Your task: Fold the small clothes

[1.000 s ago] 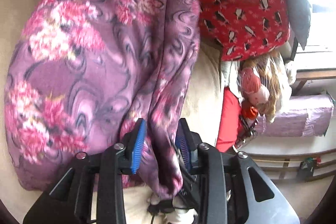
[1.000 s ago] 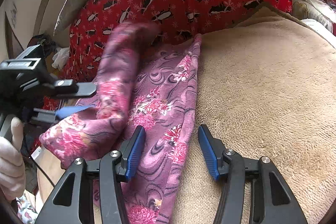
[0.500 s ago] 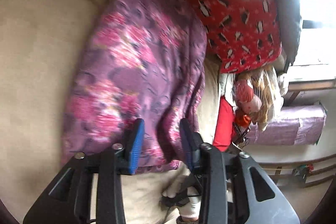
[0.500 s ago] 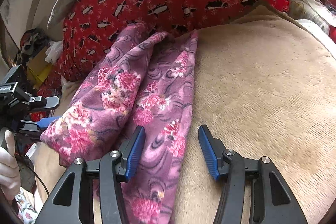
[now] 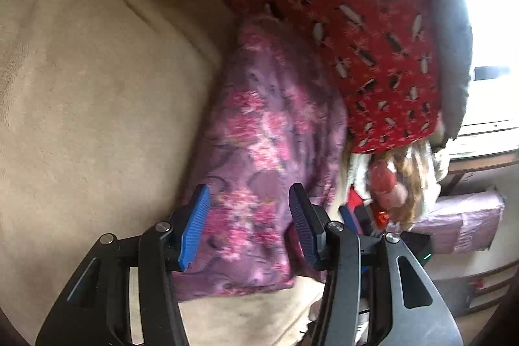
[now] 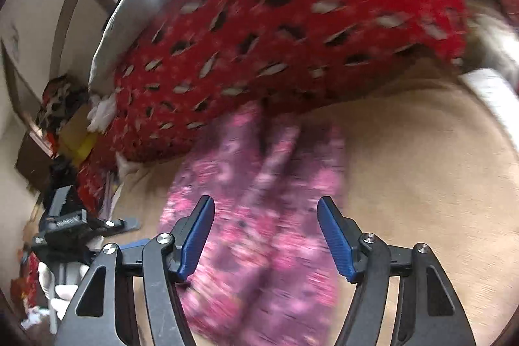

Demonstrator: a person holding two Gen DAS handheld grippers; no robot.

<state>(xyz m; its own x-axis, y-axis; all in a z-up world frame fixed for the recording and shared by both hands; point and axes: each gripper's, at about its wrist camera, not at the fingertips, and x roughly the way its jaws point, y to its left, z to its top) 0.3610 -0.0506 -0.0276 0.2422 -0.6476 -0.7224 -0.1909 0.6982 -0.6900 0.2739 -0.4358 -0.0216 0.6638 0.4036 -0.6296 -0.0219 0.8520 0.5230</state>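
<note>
The left gripper [image 5: 248, 221] has its jaws opening, blue pads apart, with the purple floral garment [image 5: 259, 171] showing between and beneath them, but neither pad presses on it. The right gripper [image 6: 266, 235] is likewise opening, its pads spread wide above the same garment [image 6: 259, 216], clear of the cloth. The garment lies folded lengthwise on the beige fleece blanket [image 5: 90, 106], its far end against the red penguin-print blanket [image 5: 363, 31] along the back edge. In the right wrist view the left gripper [image 6: 128, 232] sits near the blanket's left edge, held by a white-gloved hand [image 6: 60, 287].
</note>
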